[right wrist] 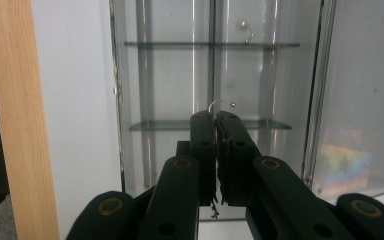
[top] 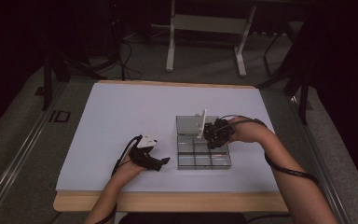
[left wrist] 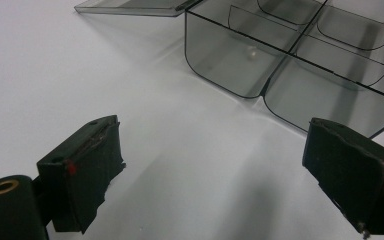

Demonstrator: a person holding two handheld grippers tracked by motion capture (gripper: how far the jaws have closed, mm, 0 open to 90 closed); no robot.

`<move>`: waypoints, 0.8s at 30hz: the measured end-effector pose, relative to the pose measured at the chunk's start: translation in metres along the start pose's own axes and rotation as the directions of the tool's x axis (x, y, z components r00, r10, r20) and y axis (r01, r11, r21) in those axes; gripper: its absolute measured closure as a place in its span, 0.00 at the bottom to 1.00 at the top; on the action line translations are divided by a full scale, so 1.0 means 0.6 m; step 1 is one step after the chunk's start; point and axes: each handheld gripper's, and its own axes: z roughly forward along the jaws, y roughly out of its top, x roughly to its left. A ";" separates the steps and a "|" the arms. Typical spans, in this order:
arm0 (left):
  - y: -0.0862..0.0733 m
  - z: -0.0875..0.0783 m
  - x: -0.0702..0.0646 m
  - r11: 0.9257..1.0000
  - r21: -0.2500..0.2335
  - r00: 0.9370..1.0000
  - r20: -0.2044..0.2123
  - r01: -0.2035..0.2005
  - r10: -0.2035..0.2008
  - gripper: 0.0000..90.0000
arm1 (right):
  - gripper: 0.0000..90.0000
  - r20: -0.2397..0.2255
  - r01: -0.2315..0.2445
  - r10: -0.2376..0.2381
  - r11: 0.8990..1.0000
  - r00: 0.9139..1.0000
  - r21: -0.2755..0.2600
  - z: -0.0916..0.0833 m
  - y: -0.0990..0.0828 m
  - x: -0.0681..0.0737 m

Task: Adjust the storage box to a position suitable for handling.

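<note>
A small silver wire hook with a red bead tip (right wrist: 221, 104) is sticking out past the right gripper (right wrist: 215, 116), whose fingers are pinching it shut, above the clear smoky plastic compartment box (top: 182, 161). A second beaded hook (right wrist: 245, 27) is lying in a compartment beyond. The left gripper (top: 161, 162), fingers spread wide and empty, is resting on the white worktop (top: 121, 116) just beside the box.

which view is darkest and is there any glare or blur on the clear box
High view is darkest: dim room, the clear box grey and low in detail. Left gripper view is bright and sharp, with soft jaw shadows on the white table. Right gripper view shows vertical glare streaks and a rainbow patch on the plastic; the near jaws look soft.
</note>
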 end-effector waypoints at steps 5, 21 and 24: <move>0.000 0.000 0.000 1.000 -0.002 1.000 0.000 0.000 0.000 0.10 | 0.96 0.001 0.011 -0.011 1.000 1.000 -0.009 0.002 0.014 -0.001; 0.000 0.000 0.000 1.000 -0.002 1.000 -0.001 -0.002 0.002 0.10 | 0.96 -0.005 0.043 -0.043 0.999 0.999 -0.026 0.017 0.064 -0.001; 0.000 0.000 0.000 1.000 -0.002 1.000 -0.001 -0.001 0.001 0.10 | 0.96 -0.008 0.050 -0.051 0.998 0.999 -0.029 0.021 0.073 -0.001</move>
